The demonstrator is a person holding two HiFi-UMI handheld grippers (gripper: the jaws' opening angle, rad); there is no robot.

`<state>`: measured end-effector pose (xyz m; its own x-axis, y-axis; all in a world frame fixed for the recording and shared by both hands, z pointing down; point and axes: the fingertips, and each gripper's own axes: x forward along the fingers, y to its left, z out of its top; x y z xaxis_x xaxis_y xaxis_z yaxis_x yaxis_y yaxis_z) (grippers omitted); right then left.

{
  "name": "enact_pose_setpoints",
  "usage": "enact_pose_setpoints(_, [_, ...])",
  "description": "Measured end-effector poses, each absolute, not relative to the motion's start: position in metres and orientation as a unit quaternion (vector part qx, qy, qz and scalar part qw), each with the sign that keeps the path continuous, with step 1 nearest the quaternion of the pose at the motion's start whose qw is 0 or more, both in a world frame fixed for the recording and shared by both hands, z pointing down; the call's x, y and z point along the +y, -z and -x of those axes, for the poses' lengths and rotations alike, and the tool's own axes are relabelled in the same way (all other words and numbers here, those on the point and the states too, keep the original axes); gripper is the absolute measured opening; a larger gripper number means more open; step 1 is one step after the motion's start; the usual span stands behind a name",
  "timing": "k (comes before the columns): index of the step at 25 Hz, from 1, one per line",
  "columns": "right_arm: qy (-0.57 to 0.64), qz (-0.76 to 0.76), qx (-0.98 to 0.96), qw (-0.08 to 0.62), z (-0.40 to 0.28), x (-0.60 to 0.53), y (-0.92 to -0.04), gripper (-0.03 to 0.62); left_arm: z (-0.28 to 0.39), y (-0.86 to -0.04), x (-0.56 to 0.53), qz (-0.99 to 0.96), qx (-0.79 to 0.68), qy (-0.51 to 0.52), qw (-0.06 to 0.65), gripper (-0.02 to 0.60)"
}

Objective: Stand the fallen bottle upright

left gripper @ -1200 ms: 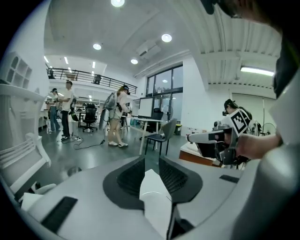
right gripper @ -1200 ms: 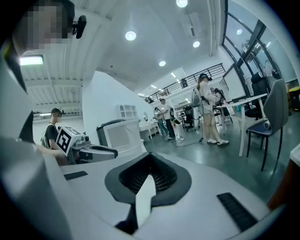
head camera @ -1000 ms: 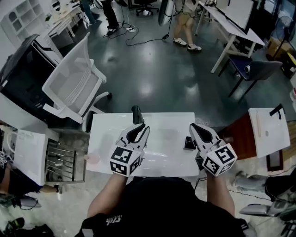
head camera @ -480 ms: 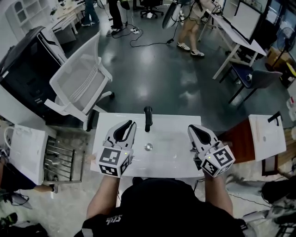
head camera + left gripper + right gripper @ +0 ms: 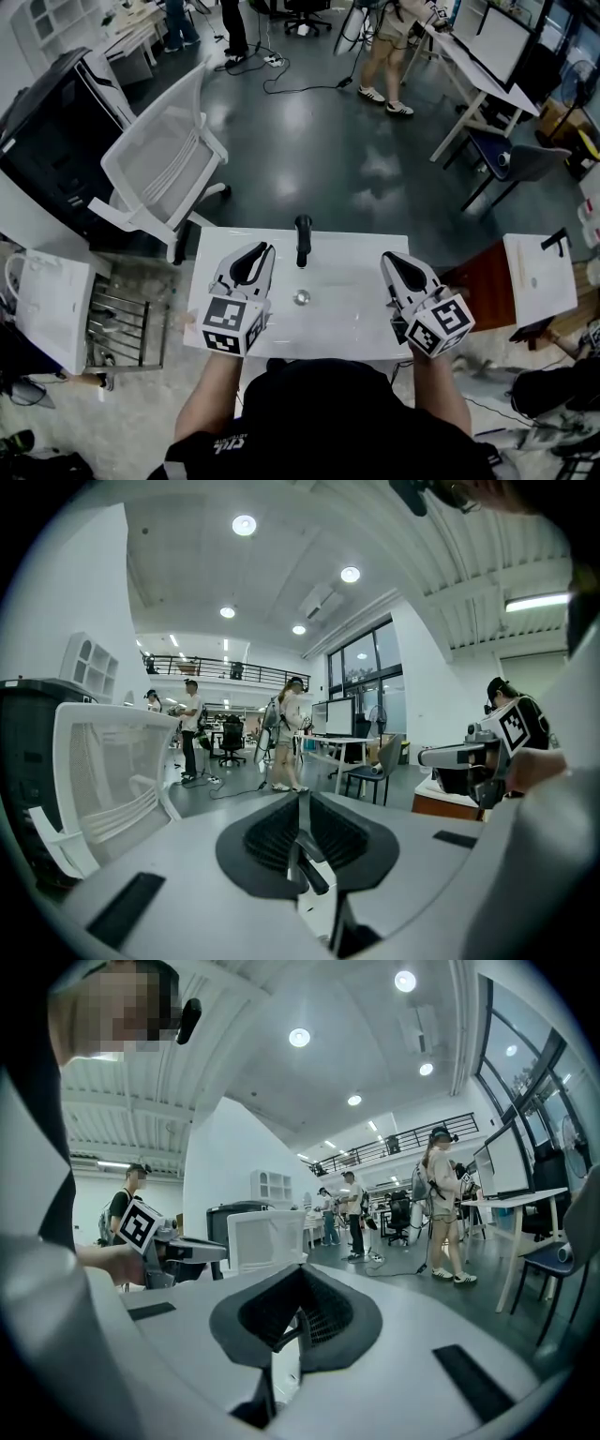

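Spreading across the lower middle of the head view, the white rectangular table (image 5: 352, 323) carries everything that matters. The left gripper (image 5: 253, 255) hangs over its left part, the jaws all but together with a thin slit between them and nothing in it. The right gripper (image 5: 394, 261) hangs over the right part, its jaws fully closed and empty. A slim dark upright post (image 5: 302, 239) stands at the far edge. Between the grippers, well apart from both, sits a small round silvery top (image 5: 301, 298). I take it for the clear plastic bottle seen end-on from above, so already upright, though its body is too faint to be sure.

Such a bottle is probably light, smooth and easily squashed, and it would tip at a nudge. The best hold would be a gentle one across the middle of the body, below the shoulder.

A second ago the left gripper reached in over the table's centre, its jaws wider. Only a faint clear gleam lay there, with no round top. Both grippers have since drawn outward, the left the more.
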<state>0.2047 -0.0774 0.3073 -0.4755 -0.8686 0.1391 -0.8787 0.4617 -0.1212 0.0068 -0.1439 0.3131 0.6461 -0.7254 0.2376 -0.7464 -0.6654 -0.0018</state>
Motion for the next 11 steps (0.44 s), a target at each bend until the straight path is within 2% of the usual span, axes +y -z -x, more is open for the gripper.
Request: enact_pose_setpoints(11, [-0.085, -0.508, -0.857, 0.032, -0.2037, -0.0778, -0.3081, 0.011, -0.0067, -0.3128, -0.1451, -0.906, -0.407, -0.102, 0.059, 0.047])
